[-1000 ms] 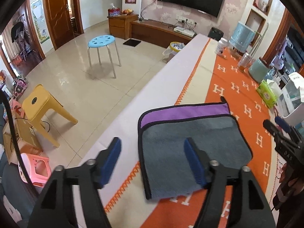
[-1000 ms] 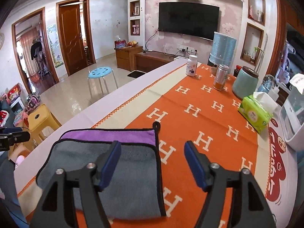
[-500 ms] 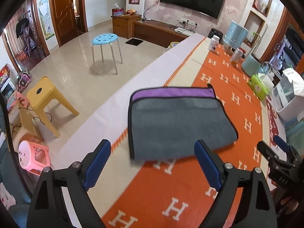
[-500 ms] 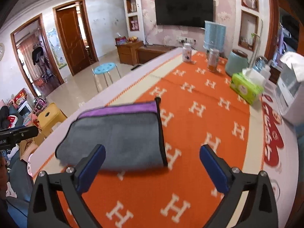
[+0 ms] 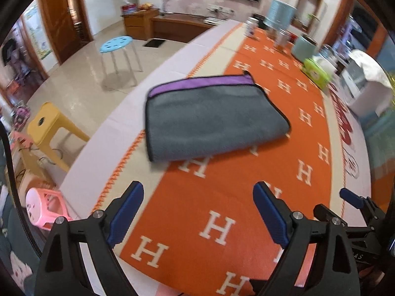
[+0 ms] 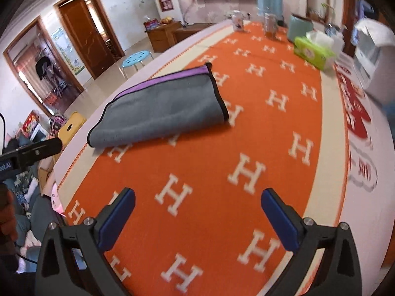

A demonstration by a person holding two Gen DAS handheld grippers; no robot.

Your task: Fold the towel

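Across the long surface (image 5: 246, 197) runs an orange cloth (image 6: 222, 148) patterned with white letters, with a pale border and a fringe along the side nearest the open floor. It gives a wide flat area, which suits folding: the towel can lie fully supported.

Toward that floor-side border lies the towel (image 5: 209, 120), grey on top, with a purple strip showing along its far edge. The strip is the underlayer peeking past the upper one, so the towel looks doubled over, the near edge rounded like a fold and the black-trimmed edges roughly stacked. A small loop sticks out at its far right corner. Judging from this, one fold is done; whether another is wanted cannot be told from the task alone.

At the far end stand a bottle, cans and a green tissue pack (image 6: 313, 53), well apart from the towel and out of the working area. Beyond the edge, on the floor, are a blue stool (image 5: 116, 43) and a yellow stool (image 5: 45, 120).

Nearest the cameras, the left gripper (image 5: 197, 215) hovers over bare cloth short of the towel, its fingers (image 5: 126, 215) spread wide and holding nothing. The right gripper (image 6: 197, 217) is likewise clear of the towel, fingers (image 6: 277, 218) wide apart and empty. Neither touches the towel, which fits a released fold resting by its own weight.
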